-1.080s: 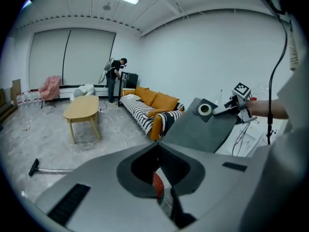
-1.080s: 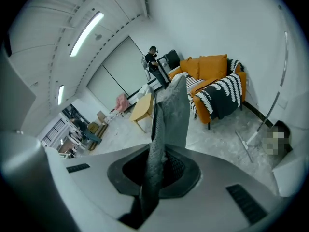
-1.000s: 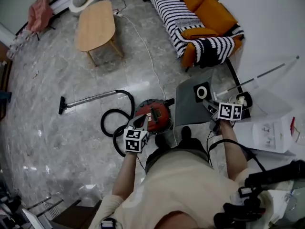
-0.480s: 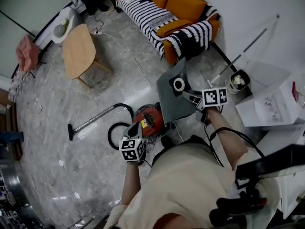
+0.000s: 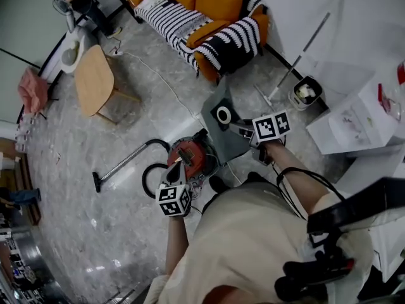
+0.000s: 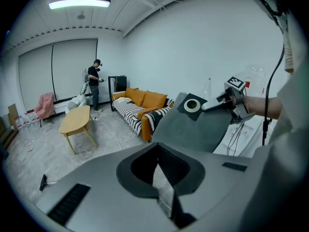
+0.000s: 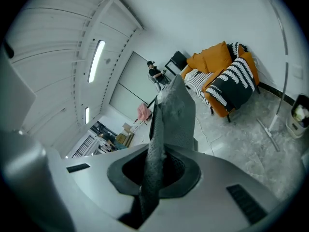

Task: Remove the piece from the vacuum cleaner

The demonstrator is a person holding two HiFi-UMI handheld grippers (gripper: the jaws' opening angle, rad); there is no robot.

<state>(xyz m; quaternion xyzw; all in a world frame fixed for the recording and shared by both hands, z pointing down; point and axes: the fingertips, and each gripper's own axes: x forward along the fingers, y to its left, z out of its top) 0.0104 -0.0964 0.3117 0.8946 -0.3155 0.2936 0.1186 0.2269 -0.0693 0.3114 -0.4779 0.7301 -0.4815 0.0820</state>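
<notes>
Between the jaws of the right gripper, a grey fabric dust bag is clamped. It is seen edge-on, with its cloth rising up out of the grip. The left gripper has its jaws pressed together with nothing between them.

Only the left gripper view shows the bag's broad face. There it has a dark square collar with a white ring at the top corner, where the right gripper grips it.

Only the head view shows the red vacuum cleaner. It sits on the grey marble floor beside the raised bag, with the left gripper just this side of it. Its black hose coils to the left, and the wand lies stretched out across the floor.

Farther off are an orange sofa with a black-and-white striped throw, an oval wooden table and a white bucket. The left gripper view also shows a person standing by the far window.
</notes>
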